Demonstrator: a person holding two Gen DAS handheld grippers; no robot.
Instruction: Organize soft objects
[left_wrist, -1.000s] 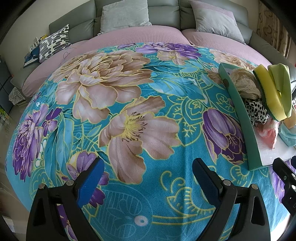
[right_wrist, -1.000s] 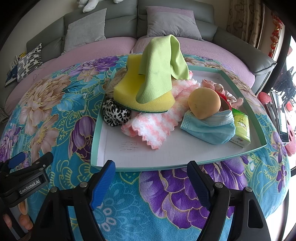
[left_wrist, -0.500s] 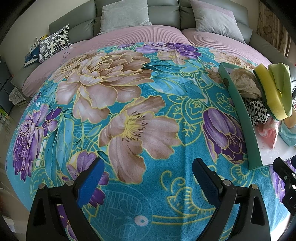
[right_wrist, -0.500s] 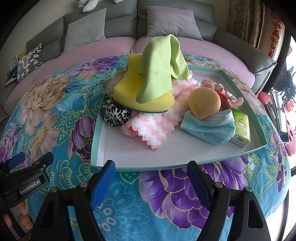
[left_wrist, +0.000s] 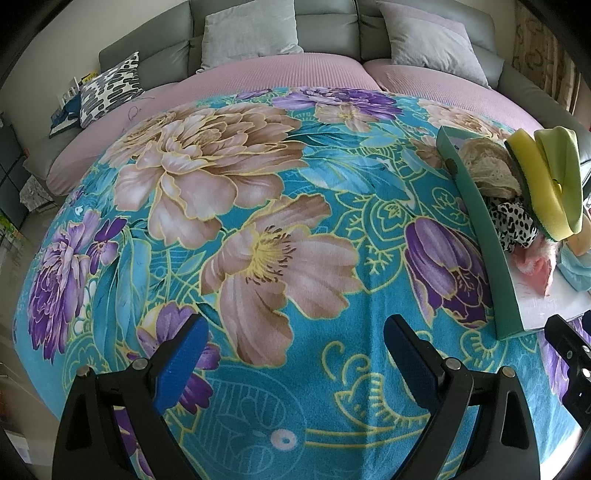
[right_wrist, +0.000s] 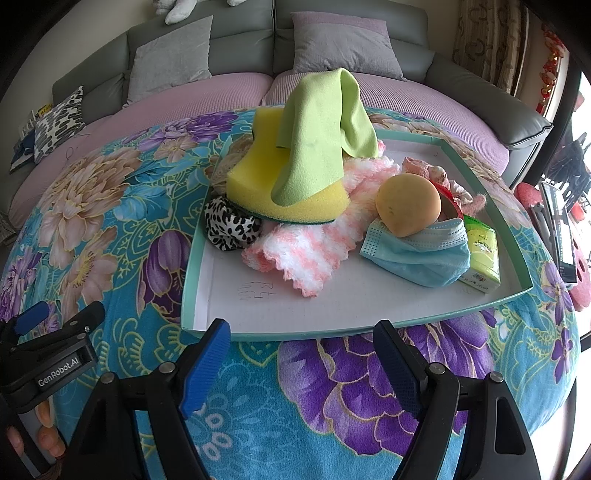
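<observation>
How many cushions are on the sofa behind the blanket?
3: two grey cushions against the backrest, and a black-and-white patterned cushion at the far left. Others may sit out of frame.

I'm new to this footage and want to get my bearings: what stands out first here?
The bright floral blanket fills both views. On it sits a teal-rimmed tray heaped with soft things, topped by a yellow sponge with a green cloth draped over it; an orange ball rests on a blue face mask to their right.
</observation>
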